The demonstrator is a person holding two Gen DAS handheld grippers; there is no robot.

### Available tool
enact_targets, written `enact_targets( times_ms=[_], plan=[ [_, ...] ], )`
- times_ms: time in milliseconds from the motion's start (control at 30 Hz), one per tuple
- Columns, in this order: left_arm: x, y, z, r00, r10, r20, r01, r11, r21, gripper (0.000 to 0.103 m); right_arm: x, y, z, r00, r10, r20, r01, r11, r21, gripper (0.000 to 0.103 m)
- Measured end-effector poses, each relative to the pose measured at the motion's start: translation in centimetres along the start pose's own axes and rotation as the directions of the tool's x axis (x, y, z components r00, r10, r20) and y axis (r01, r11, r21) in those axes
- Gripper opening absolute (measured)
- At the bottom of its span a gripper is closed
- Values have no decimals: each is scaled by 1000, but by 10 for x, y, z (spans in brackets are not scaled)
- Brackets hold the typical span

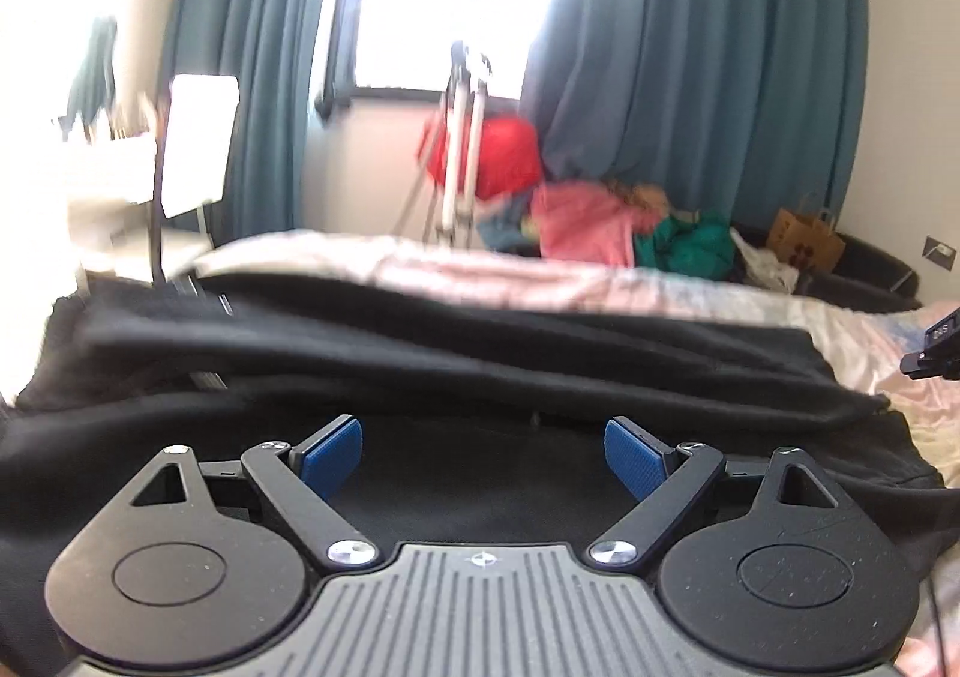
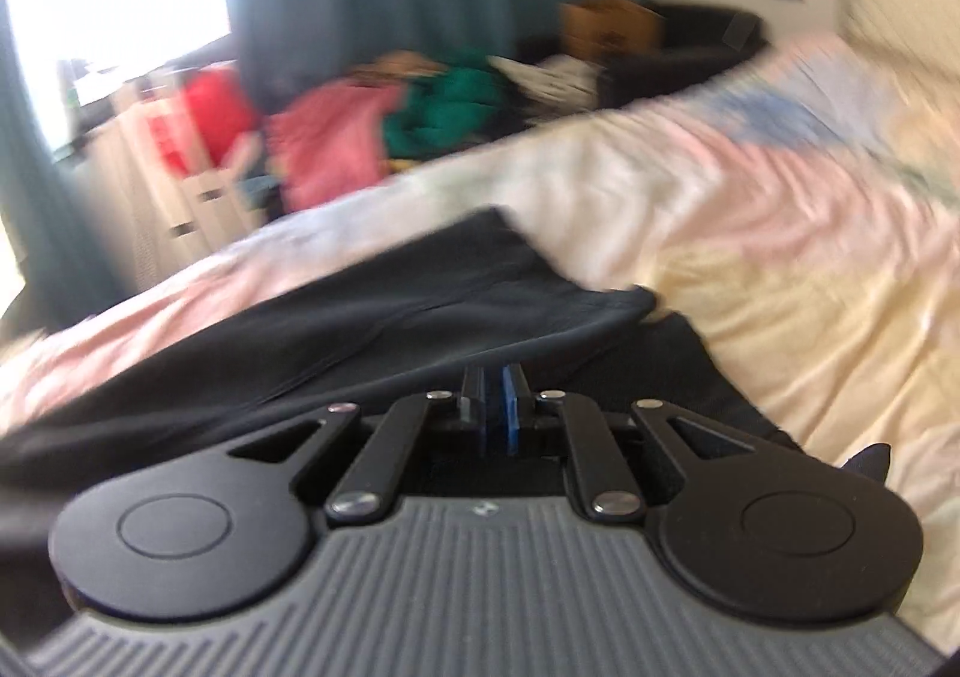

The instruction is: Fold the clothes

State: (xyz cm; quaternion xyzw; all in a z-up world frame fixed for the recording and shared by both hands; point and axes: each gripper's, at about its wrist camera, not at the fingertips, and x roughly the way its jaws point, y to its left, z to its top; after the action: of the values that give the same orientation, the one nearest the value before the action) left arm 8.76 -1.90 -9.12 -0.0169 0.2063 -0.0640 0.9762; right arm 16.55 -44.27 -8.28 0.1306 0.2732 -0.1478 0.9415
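Two hand-held grippers worked over a black garment (image 1: 456, 353) spread on a bed (image 2: 750, 233) with a pale pink and cream sheet. In the left wrist view, the left gripper (image 1: 483, 452) had its blue pads (image 1: 333, 452) spread wide, hovering just above dark cloth with nothing between them. A raised fold of the garment ran across at 12 o'clock from that gripper. In the right wrist view, the right gripper (image 2: 495, 407) had its pads pressed together, pinching an edge of the black garment (image 2: 384, 311), which draped away toward 10 o'clock. Bare sheet lay at 2 o'clock. Beyond the bed, blurred, a pile of red, pink and green clothes (image 1: 600, 221) sat below teal curtains (image 1: 690, 47).
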Motion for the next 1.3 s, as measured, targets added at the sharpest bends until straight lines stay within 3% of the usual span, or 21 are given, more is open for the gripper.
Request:
enact_targets(
  times_ms=[67, 167, 333, 367, 400, 433, 467, 533, 767, 867, 967, 1133, 1300],
  plan=[
    [-20, -3, -2, 998, 28, 60, -32, 998, 55, 90, -34, 21, -7, 998, 64, 17, -63, 996, -60, 11],
    [-42, -1, -1, 999, -1, 52, -2, 999, 52, 90, -80, 47, -23, 984, 171, 39, -165, 979, -119, 11],
    [-74, 1, 2, 999, -24, 40, 24, 1000, 5, 90, -129, 69, -53, 957, 281, 65, -268, 950, -162, 11],
    [-81, 1, 1, 999, -27, 47, 26, 1000, 4, 91, -136, 71, -59, 953, 291, 86, -271, 944, -187, 18],
    [-87, 1, 0, 998, -36, 60, 35, 999, 4, 92, -142, 71, -66, 947, 303, 111, -276, 939, -204, 46],
    [-93, 1, -2, 996, -45, 72, 44, 999, 4, 93, -147, 70, -72, 938, 321, 130, -290, 933, -210, 64],
    [-99, 2, -5, 996, -46, 83, 46, 999, 2, 95, -152, 69, -78, 929, 341, 146, -307, 927, -213, 91],
    [-105, 2, -11, 996, -41, 78, 41, 999, -3, 103, -158, 65, -87, 916, 367, 163, -331, 920, -211, 93],
    [-101, 4, -19, 999, -15, 34, 16, 1000, -18, 103, -162, 66, -102, 910, 351, 220, -293, 921, -256, 93],
    [-95, 15, -19, 1000, -15, -7, 14, 998, -63, 103, -157, 65, -106, 913, 341, 223, -283, 925, -255, 93],
    [-92, 49, -13, 997, 40, -59, -49, 984, -170, 103, -155, 66, -107, 915, 338, 221, -281, 925, -254, 93],
    [-85, 107, -3, 981, 116, -156, -163, 928, -335, 103, -157, 68, -109, 915, 335, 223, -272, 923, -271, 93],
    [-83, 165, 5, 951, 178, -252, -282, 835, -473, 103, -154, 68, -110, 916, 345, 206, -284, 919, -274, 93]
  ],
)
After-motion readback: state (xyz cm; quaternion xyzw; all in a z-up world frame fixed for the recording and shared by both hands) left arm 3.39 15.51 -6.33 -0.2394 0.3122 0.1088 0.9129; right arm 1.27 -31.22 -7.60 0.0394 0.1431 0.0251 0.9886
